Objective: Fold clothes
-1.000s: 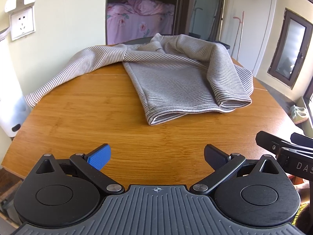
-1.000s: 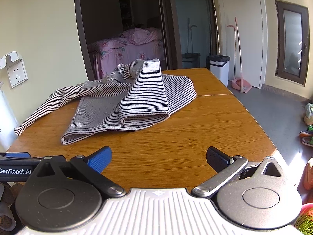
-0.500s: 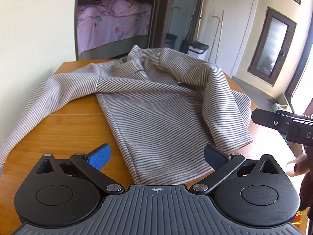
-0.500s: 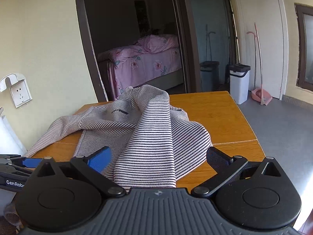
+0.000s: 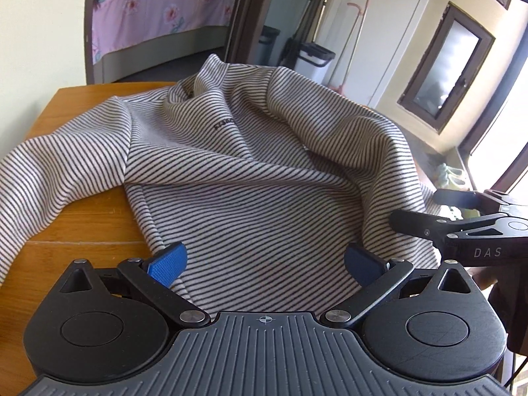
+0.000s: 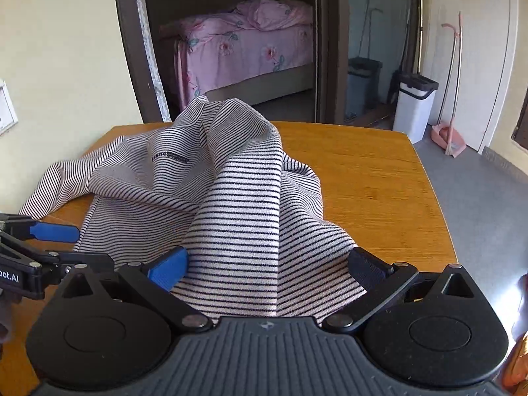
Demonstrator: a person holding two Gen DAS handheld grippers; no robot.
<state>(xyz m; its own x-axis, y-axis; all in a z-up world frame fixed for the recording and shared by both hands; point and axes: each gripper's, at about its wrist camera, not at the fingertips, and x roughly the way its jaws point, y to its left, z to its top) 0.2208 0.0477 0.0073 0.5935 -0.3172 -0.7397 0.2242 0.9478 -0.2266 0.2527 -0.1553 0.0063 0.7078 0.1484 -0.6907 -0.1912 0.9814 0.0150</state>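
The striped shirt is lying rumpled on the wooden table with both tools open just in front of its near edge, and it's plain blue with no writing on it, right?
Not quite. The striped shirt does carry a small line of dark lettering on its chest, clear in the right wrist view. The rest holds: it lies rumpled on the wooden table, with the left tool and right tool both open at its near edge.

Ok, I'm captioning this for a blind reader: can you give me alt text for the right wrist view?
An open right gripper hovers low over a crumpled striped shirt on a wooden table, its fingers astride the near folded part. The left gripper enters at the left edge; behind, a doorway shows a pink bed.
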